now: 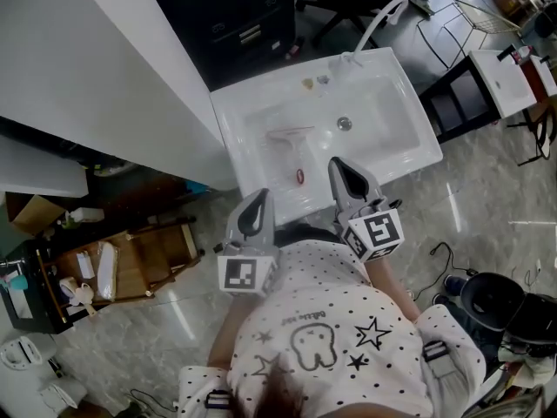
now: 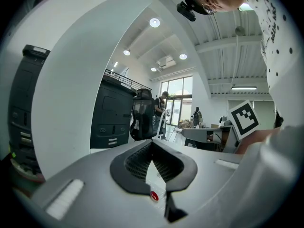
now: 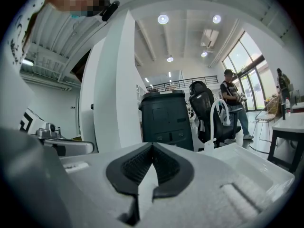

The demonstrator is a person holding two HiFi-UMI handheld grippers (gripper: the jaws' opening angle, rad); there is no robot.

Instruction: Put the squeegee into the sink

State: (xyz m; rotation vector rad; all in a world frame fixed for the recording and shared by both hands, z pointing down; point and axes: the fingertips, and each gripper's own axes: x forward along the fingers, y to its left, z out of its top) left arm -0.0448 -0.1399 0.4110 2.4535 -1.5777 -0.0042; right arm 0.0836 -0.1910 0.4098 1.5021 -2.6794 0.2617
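Note:
The squeegee (image 1: 294, 151) lies in the white sink (image 1: 400, 146), its pale blade across the basin and its red-tipped handle pointing toward me. Both grippers hover at the sink's near rim with nothing between their jaws. The left gripper (image 1: 258, 200) is shut, just short of the rim. In the left gripper view its jaws (image 2: 152, 144) meet at the tip, and the squeegee's red handle end (image 2: 153, 195) shows through the gap below. The right gripper (image 1: 338, 165) is shut over the front edge, right of the handle; the right gripper view shows its jaws (image 3: 152, 146) closed.
A white faucet (image 1: 376, 20) rises at the sink's far side. A black cabinet (image 1: 235, 16) stands behind, and a white partition (image 1: 113, 77) runs along the left. A wooden shelf cart (image 1: 122, 264) sits low left. A person (image 3: 232, 103) stands far off.

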